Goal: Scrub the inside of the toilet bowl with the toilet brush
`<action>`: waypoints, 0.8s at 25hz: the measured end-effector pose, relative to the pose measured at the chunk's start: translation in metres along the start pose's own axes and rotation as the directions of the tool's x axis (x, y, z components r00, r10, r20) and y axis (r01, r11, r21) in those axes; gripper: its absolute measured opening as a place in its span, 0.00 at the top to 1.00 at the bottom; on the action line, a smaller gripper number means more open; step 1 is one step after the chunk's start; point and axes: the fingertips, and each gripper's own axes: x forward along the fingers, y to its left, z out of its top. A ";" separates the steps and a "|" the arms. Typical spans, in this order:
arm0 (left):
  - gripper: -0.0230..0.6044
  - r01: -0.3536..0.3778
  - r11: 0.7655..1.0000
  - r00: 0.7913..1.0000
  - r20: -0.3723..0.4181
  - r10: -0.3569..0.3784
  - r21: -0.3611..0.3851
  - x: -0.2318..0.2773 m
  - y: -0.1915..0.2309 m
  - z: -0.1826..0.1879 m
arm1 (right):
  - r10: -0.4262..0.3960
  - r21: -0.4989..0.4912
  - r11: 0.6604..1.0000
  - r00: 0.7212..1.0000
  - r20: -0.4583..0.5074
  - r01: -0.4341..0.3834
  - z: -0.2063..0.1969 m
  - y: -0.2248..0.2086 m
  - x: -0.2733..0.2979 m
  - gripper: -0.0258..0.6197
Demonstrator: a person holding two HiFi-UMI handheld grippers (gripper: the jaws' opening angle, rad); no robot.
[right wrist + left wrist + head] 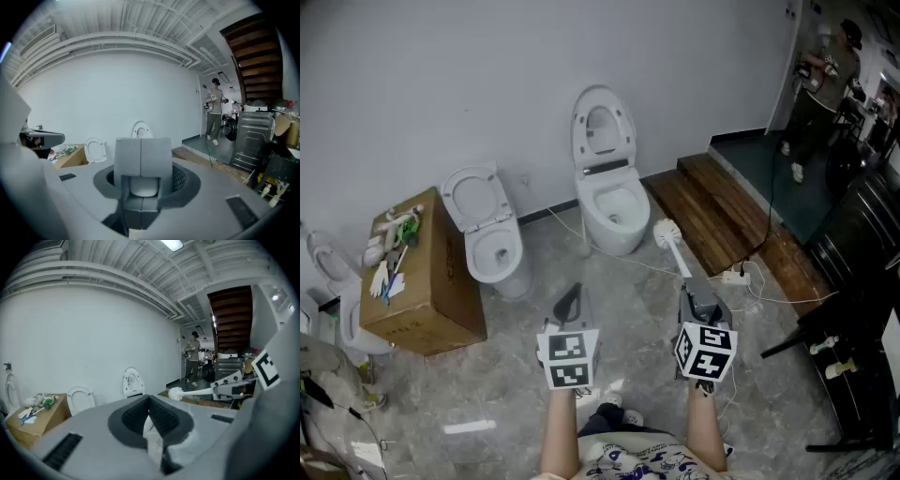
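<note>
Grey-bodied left gripper (569,305), nearest the viewer, with its ribbed pads (136,417) pressed together and nothing between them. Just beside it, the right gripper (697,295) has its fingers (129,159) closed on the handle of the toilet brush (673,246). The brush's white shaft runs forward and slightly leftward from those fingertips to a round bristle head held in the air. Beyond the brush head stands the white toilet bowl (617,214), with seat and lid raised against the wall. The bristles are outside the bowl, by its right side in the head view. A marbled floor (628,319) spreads ahead of both grippers, and a power strip (734,276) lies just right of the right fingertips. Ahead and left of the left fingers stands a second toilet (494,246), lid up. Further left is a cardboard box (427,300) with gloves and small items on top. Right of the bowl lie wooden steps (712,202); farthest off, beyond them, a person (820,80) stands on a dark floor
</note>
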 end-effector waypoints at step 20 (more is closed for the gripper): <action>0.96 0.011 1.000 1.000 -0.013 -0.011 -0.004 0.016 0.028 -0.007 | -0.010 0.036 0.999 1.000 0.007 0.010 0.002 0.016 0.021 0.69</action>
